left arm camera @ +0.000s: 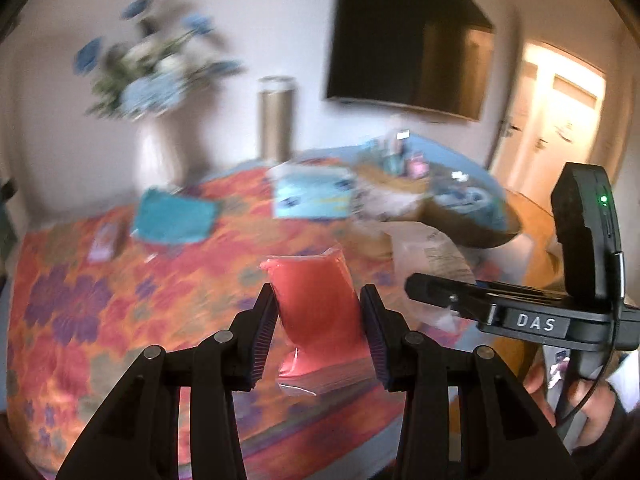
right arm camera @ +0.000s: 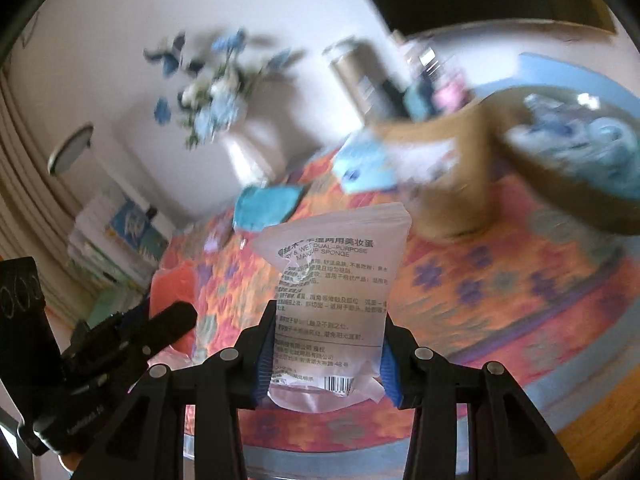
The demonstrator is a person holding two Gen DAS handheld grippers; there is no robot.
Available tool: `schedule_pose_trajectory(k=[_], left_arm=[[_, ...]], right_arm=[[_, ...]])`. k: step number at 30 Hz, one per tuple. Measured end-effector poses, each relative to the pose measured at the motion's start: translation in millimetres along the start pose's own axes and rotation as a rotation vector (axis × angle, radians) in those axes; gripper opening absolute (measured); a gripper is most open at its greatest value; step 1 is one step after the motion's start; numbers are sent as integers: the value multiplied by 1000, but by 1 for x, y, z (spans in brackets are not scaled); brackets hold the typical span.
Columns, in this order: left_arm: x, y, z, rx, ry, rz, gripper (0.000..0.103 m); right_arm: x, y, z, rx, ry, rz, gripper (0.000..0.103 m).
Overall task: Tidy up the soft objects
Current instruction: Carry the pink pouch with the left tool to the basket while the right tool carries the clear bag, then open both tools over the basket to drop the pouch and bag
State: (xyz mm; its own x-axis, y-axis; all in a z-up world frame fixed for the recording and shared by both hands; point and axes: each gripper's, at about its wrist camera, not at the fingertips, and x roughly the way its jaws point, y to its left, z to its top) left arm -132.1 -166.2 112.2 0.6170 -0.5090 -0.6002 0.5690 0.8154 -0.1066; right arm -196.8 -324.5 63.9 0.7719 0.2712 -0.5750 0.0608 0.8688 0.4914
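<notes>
Slippage is the main risk here, and it differs on each side. On the left, the left gripper (left arm camera: 318, 328) holds a red packet (left arm camera: 316, 304) between its pads; the packet stands tall and leans, its wrapped base hanging free above the flowered tablecloth (left arm camera: 80, 300). The hold looks to sit low on the packet, so the top half could flop over and twist it out of the pads if the gripper swings fast. The blur over the whole background suggests quick motion, which makes that more likely.

Further right, the right gripper (right arm camera: 326, 356) is closed on a clear plastic pouch (right arm camera: 332, 292), printed as a makeup sponge pack. The pads pinch only the crinkled film near the bottom. Film is slick and thin, so the pouch could slide down and drop, or the sponge inside could shift and tip the pouch sideways.

The two grippers are near each other: each shows in the other's view. A careless move could knock one packet against the other tool.

On the right of the table stand a brown box (right arm camera: 448, 168) and a basket (right arm camera: 560, 184) holding blue cloth, with a teal cloth (left arm camera: 172, 220) lying well apart on the tablecloth. I judge one of these containers to be the goal; a rushed release above its rim could let a light packet bounce out.
</notes>
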Motion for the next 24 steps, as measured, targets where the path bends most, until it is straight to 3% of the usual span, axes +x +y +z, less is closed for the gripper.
schedule_pose_trajectory(k=[7,13,19,24], left_arm=[[20,-71,55,92,-42,-107,39],[64,-128,104,137,-23,-166,39],[114,-172,135,178,4,-201,39],[147,-192,152,184,35,-200,39]], right_arm=[[-61,-55,32,88,-141,-73,43],[-97,-120,68,195,-243,-168,43],[-104,-170,109,253,-283,-245,43],[-92,-203,139,302,-258,-257,43]])
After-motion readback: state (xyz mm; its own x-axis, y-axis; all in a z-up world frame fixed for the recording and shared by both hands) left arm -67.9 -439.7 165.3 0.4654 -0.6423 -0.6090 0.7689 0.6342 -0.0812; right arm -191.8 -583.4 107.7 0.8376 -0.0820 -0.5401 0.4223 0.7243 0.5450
